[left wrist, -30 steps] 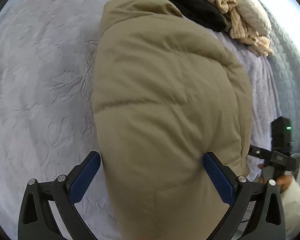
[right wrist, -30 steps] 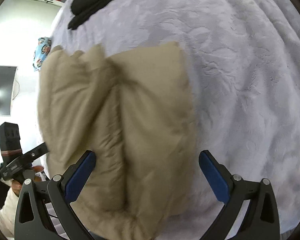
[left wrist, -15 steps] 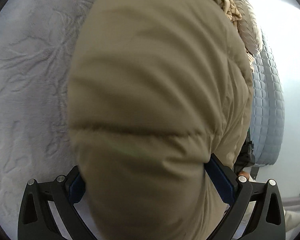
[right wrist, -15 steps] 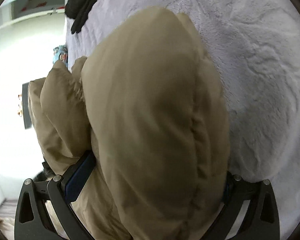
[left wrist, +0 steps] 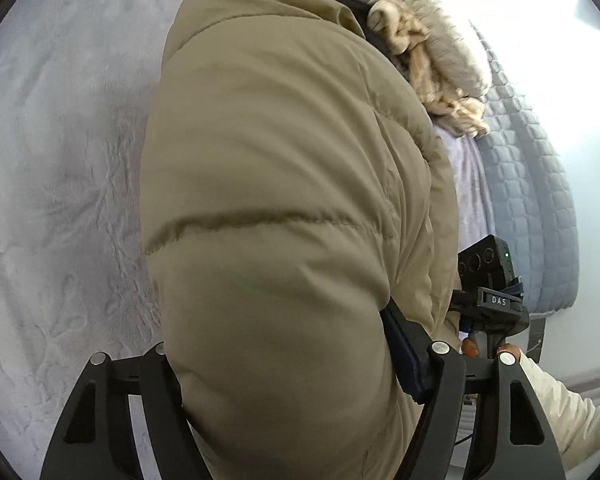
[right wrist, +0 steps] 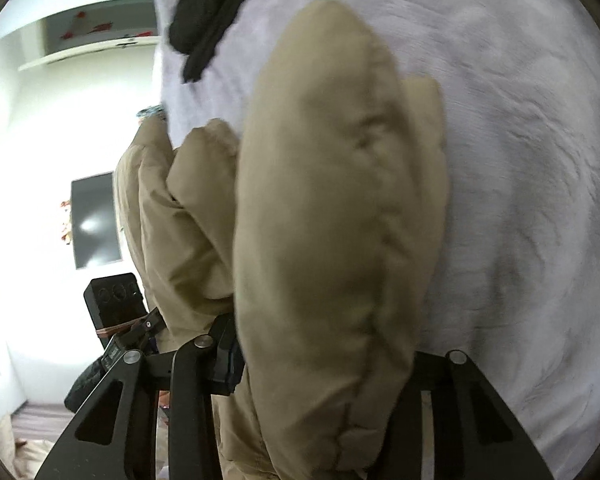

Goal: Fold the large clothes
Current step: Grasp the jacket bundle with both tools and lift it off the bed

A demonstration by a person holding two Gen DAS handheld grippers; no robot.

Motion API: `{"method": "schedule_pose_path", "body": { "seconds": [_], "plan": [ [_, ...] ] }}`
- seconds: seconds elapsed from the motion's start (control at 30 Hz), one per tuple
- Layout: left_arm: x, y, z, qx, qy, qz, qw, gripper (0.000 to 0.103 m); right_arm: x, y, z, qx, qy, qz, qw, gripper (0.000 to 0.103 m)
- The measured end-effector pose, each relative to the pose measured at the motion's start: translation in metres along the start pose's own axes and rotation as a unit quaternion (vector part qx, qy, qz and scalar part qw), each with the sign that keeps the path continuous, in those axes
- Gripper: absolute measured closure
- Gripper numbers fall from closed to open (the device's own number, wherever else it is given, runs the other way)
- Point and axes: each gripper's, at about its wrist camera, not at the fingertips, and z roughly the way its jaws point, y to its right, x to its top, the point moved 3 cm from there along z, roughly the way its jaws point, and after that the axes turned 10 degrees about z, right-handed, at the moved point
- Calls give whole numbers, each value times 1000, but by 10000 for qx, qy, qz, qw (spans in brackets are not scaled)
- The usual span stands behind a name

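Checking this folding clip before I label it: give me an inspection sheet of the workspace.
Surface: lilac plush blanket on a bed.
Job's things: tan puffer jacket, bunched between both grippers.
Clutter: black garment; cream knit.
Grippers: left gripper and right gripper have just been closing, both clamped on the jacket.
Cables: nothing seen.
Surroundings: grey quilted bedspread, wall shelf, dark screen.

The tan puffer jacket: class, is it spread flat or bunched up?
Bunched up. The tan puffer jacket bulges in thick padded folds between both claws, above the lilac bedspread.
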Motion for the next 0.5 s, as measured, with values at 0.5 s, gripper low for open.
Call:
{"method": "schedule_pose_path", "body": {
  "seconds": [0.5],
  "plan": [
    [25,-157,-176,419,759,-93,9962,28,-34,-132,129,171,204,-677,9974,59]
  ]
}}
